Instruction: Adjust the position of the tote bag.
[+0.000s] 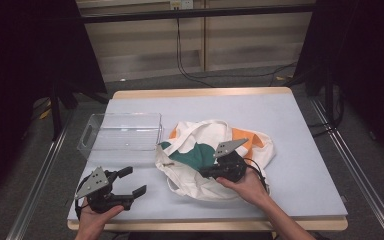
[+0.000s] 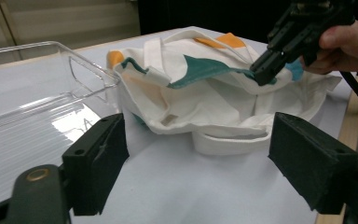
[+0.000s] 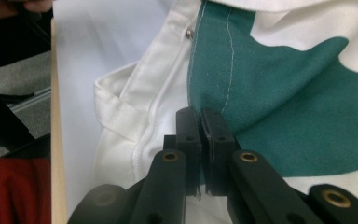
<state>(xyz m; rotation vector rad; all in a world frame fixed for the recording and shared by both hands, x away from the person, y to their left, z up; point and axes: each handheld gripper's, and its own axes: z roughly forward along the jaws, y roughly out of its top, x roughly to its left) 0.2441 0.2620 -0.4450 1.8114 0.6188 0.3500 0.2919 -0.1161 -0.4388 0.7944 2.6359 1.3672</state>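
Item: cloth tote bag (image 1: 215, 155), white with green and orange patches, lying crumpled at the centre of the desk (image 1: 300, 165), its straps loose on the near side.

Right gripper (image 1: 206, 173): jaws closed tight on a fold of the bag's cloth where white meets green, at the bag's near-left part; in the right gripper view (image 3: 200, 122) the pads meet with fabric pinched between them.

Left gripper (image 1: 132, 181): jaws wide apart, nothing between them, held near the desk's near-left corner and aimed at the bag's left side.

Clear plastic bin (image 1: 122, 134): far-left of the bag, just beside it, nothing inside.

Step in hand, as judged: one side of the bag is pinched and starting to lift; the next move likely calls for the left gripper to take a second hold on the bag's left edge.

Room: bare desk right of and beyond the bag; on the left the bin's wall crowds it, and the near desk edge lies close under both hands.
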